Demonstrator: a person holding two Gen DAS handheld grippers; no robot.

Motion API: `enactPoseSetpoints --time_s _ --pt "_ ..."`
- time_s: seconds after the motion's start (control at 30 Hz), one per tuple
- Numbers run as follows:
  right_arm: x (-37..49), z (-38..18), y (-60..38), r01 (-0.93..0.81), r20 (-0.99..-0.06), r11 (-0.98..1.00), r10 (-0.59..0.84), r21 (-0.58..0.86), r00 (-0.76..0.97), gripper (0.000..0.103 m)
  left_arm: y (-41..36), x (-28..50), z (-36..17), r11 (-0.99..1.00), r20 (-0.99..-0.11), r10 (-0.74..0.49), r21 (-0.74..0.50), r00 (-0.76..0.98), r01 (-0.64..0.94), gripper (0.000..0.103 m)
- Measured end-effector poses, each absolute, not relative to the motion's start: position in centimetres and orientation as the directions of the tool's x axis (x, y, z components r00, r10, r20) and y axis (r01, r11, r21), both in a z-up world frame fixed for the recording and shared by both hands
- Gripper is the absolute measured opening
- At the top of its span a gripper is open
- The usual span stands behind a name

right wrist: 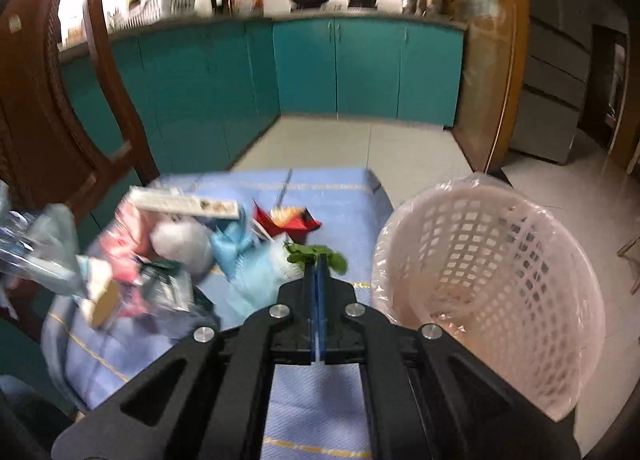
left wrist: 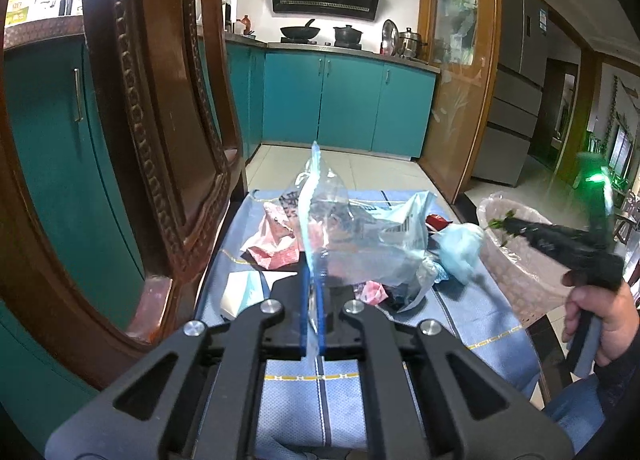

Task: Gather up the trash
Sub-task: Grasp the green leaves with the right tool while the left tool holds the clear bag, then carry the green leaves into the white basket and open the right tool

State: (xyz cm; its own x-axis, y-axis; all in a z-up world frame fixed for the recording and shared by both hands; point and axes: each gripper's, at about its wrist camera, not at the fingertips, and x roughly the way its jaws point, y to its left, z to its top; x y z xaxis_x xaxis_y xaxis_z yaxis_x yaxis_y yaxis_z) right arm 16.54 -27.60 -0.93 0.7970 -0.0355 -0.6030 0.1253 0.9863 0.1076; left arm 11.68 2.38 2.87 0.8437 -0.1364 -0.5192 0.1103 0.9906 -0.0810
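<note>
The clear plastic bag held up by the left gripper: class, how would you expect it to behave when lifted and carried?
The clear plastic bag looks floppy: beyond the shut left gripper it droops in creases over the trash pile. It is probably light, being thin and see-through. It might slip, since only one edge is pinched.

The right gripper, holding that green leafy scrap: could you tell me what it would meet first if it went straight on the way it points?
Probably the blue tablecloth just past the red wrapper; the pink mesh bin lies to its right, off that line. Depth is unclear.
</note>
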Motion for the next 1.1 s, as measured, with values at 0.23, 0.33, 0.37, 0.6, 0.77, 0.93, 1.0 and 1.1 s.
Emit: enactPoseSetpoints --time_s 0.23,0.33,0.37,0.6,0.77,0.93,1.0,1.1 --pt "12.6 1.1 -26.1 0.043 -0.509 0.977 0.071 0.208 0.858 0.001 2.4 11.6 2.7 0.991 -0.527 -0.130 -0.079 0.840 0.104 0.004" --pt "11.6 1.3 -24.7 0.010 -0.497 0.979 0.095 0.205 0.862 0.001 2.2 11.5 2.8 0.991 -0.526 -0.130 -0.078 0.840 0.105 0.004" --pt "11.5 1.4 -24.5 0.002 -0.490 0.977 0.104 0.212 0.865 0.001 2.2 11.6 2.8 0.991 -0.526 -0.130 -0.077 0.840 0.106 0.004" --pt "9.8 1.2 -23.1 -0.038 -0.477 0.963 0.166 0.267 0.863 0.001 1.6 11.6 2.6 0.992 -0.533 -0.124 -0.058 0.837 0.109 0.004" --pt "9.1 0.5 -21.7 -0.040 -0.503 0.963 0.175 0.268 0.846 0.001 1.2 11.3 2.4 0.993 -0.542 -0.115 -0.046 0.832 0.108 0.004" --pt "9.2 0.2 -21.6 -0.014 -0.526 0.970 0.143 0.243 0.838 0.001 0.6 11.0 2.1 0.993 -0.561 -0.109 -0.033 0.820 0.110 0.004" --pt "9.3 0.0 -21.7 0.000 -0.537 0.972 0.129 0.234 0.834 0.001 0.6 11.0 2.0 0.993 -0.571 -0.108 -0.031 0.814 0.110 0.004" --pt "9.2 -0.1 -21.9 0.008 -0.544 0.974 0.118 0.225 0.830 0.001 0.6 11.1 1.7 0.993 -0.581 -0.108 -0.031 0.807 0.111 0.004"
